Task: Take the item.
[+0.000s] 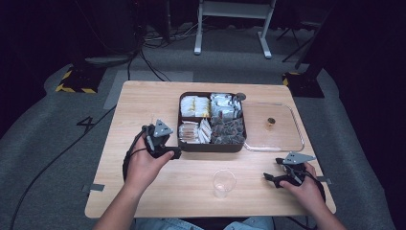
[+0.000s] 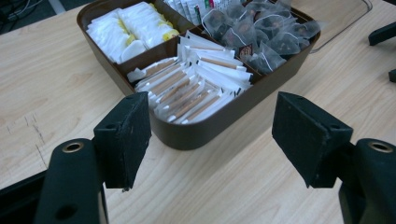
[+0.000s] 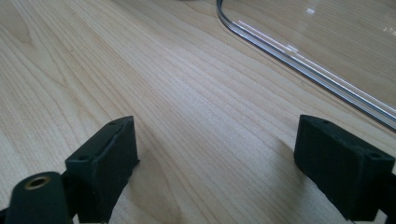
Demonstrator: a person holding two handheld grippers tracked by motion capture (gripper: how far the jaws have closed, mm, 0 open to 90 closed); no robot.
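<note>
Dead center on the wooden table [image 1: 143,191] sits a brown four-compartment box [image 1: 212,145] stuffed with tea bags and sachets. At its 3 o'clock, touching it, lies a clear plastic lid [image 1: 287,139] with a little knob. At the box's 9 o'clock the left gripper [image 2: 212,135] hovers, jaws spread wide, nothing in them. Down at 5 o'clock the right gripper [image 3: 233,161] is also wide apart and empty, with a clear plastic cup [image 1: 223,183] at the box's 6 o'clock.

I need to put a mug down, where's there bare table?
Bare wood lies left of the brown compartment box, from the left tool to the far edge, and along the near edge left of the clear cup. Box and clear lid crowd the middle and right.
</note>
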